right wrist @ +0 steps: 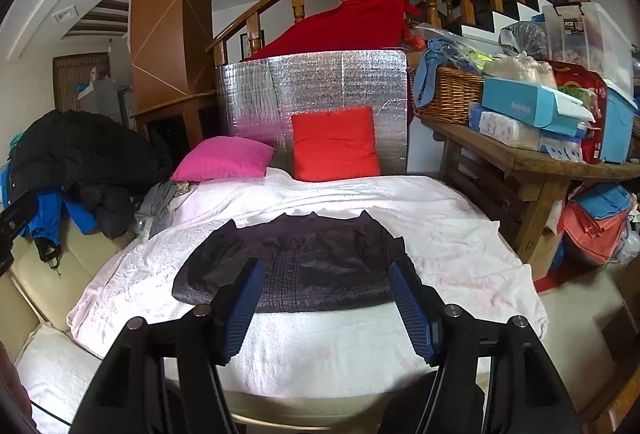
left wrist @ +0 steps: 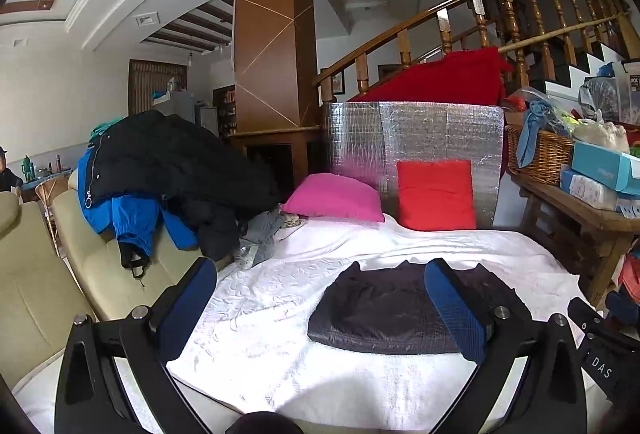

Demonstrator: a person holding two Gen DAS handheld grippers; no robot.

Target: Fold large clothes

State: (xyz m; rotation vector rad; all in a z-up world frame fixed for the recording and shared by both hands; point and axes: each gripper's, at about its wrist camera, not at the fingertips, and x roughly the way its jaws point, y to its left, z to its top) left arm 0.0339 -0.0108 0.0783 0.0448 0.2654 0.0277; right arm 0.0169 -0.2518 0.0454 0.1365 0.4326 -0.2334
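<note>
A dark quilted garment (left wrist: 384, 310) lies folded into a compact block on the white bedspread (left wrist: 280, 298). It also shows in the right wrist view (right wrist: 304, 266), flat in the middle of the white bedspread (right wrist: 440, 234). My left gripper (left wrist: 320, 274) is open and empty, held above the bed on the near side of the garment. My right gripper (right wrist: 326, 270) is open and empty, hovering over the garment's near edge. Part of the right gripper body (left wrist: 604, 350) shows at the right edge of the left wrist view.
A pile of black and blue jackets (left wrist: 160, 174) sits on the beige sofa (left wrist: 100, 274) at left. Pink pillow (right wrist: 224, 158) and red pillow (right wrist: 334, 144) lean by a silver foil panel (right wrist: 320, 86). A cluttered wooden bench (right wrist: 532, 162) with a wicker basket (right wrist: 452, 90) stands at right.
</note>
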